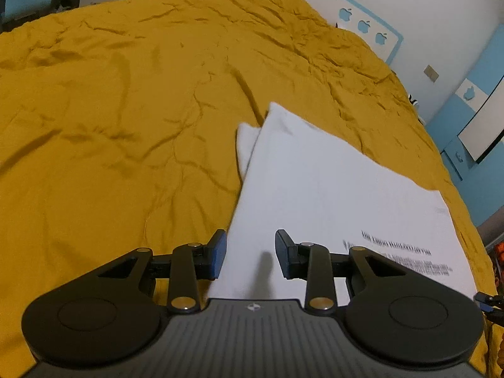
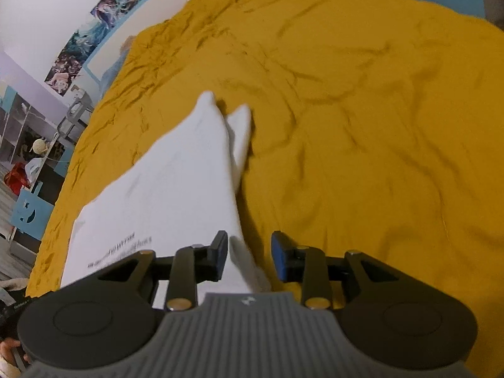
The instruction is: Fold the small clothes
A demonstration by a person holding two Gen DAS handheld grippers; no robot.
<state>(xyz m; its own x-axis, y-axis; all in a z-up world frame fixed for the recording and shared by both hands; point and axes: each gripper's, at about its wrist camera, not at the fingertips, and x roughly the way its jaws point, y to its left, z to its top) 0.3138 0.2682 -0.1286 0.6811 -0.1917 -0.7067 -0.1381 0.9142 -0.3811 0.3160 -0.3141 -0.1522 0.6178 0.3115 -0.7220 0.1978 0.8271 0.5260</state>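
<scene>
1. Both tools hang over the near end of the white garment, pointing down at a slant, and each has its jaws spread a little with nothing pinched.
2. Left tool: its blue-padded finger sits just off the garment's left edge, over the yellow bedspread; the other finger is above the white cloth. The edge runs between them, but the pads do not press on it.
3. Right tool: the same picture mirrored. The garment's right edge, with a loose flap of cloth, passes between its fingers, and I see no grip there either.
4. The garment lies flat on the bedspread as a long white panel, already narrowed, I would say, since a second layer peeks out beside the panel's far corner. Printed black lettering sits near the end closest to the tools.
5. Why so placed: with one tool at each near corner and jaws parted, my guess is that they have either let the cloth go or are lining up to take both corners at once. Holding both corners keeps the hem straight when the near end is carried toward the far end.
6. What remains, as I judge it, is the crosswise fold; the lengthwise one looks done.
7. Beyond the garment the bedspread is rumpled, which could drag at thin cloth and skew an edge.
</scene>
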